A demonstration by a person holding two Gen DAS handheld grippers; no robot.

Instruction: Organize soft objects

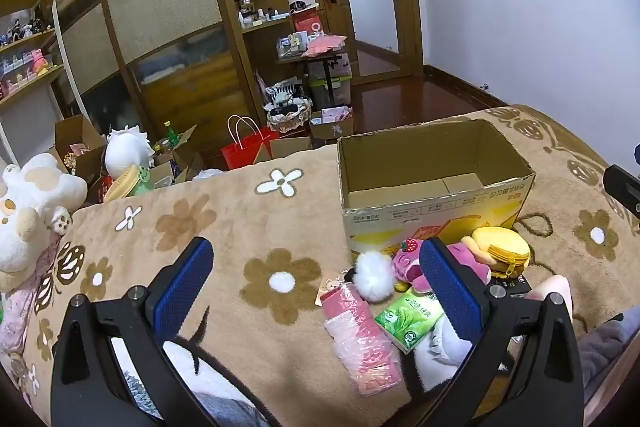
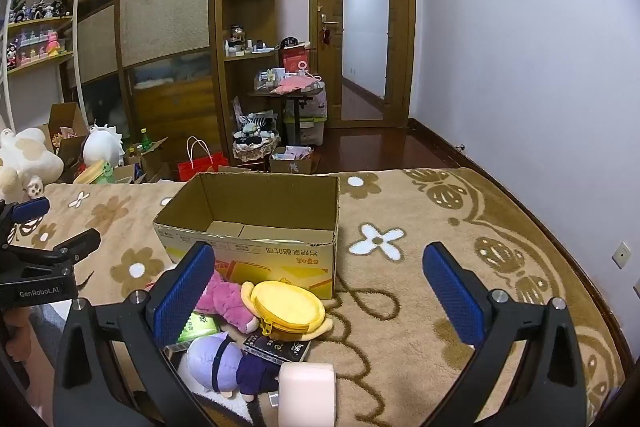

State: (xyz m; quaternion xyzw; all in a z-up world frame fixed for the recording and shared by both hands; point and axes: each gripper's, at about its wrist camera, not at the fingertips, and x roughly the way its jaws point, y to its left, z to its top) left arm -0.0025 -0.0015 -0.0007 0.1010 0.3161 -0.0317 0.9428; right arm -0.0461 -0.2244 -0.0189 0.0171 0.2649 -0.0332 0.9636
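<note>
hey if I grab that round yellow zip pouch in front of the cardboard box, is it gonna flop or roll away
The yellow zip pouch looks plush and padded, so it would probably squash a little between the fingers rather than slip. It lies flat, leaning on the pink plush toy, so rolling seems unlikely. It is probably light; the right gripper, wide open, looks able to span it.

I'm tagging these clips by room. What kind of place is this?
Most likely a home bedroom: a flower-patterned fleece blanket covers what looks like a bed, a big wooden wardrobe lines the wall, and plush toys lie by an open cardboard box.
</note>
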